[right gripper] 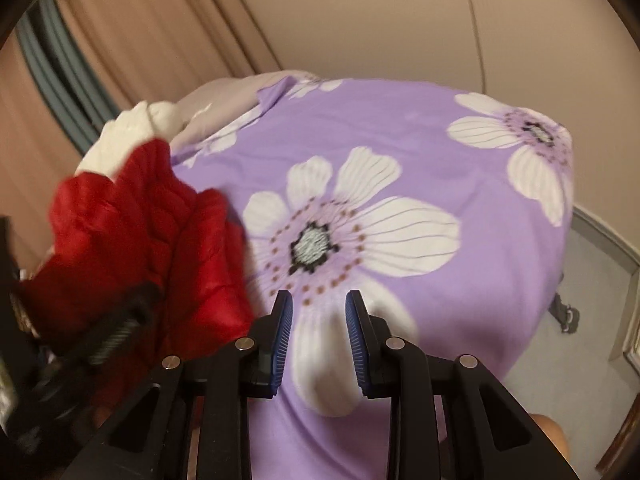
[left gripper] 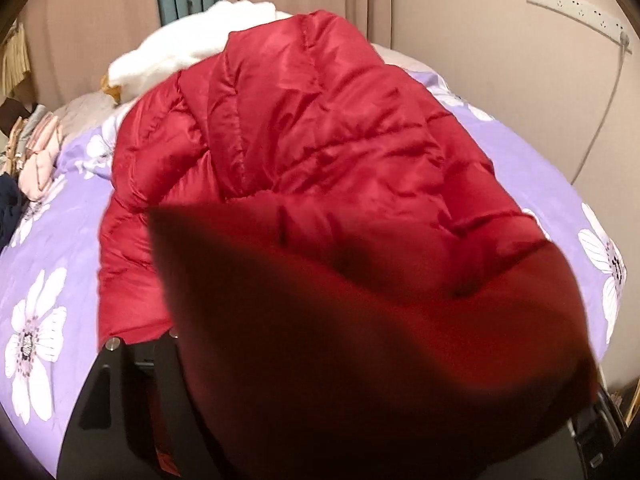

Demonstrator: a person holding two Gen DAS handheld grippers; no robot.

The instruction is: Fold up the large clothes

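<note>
A red puffer jacket (left gripper: 304,128) lies on a bed with a purple flowered cover (left gripper: 52,248). In the left wrist view a fold of the jacket (left gripper: 360,340) drapes over my left gripper and hides its fingertips; only part of the black left finger base (left gripper: 108,392) shows. The jacket appears held up by this gripper. In the right wrist view my right gripper (right gripper: 319,308) is open and empty, its blue pads (right gripper: 282,332) apart above the bedcover (right gripper: 420,152). The jacket (right gripper: 132,232) sits at its left, with the other gripper's black frame (right gripper: 100,340) beside it.
A white fluffy garment (left gripper: 188,48) lies behind the jacket at the bed's far end. Pink and dark clothes (left gripper: 36,160) are piled at the left. Beige curtains and a wall with a power strip (left gripper: 576,4) stand behind. Grey floor (right gripper: 580,360) lies right of the bed.
</note>
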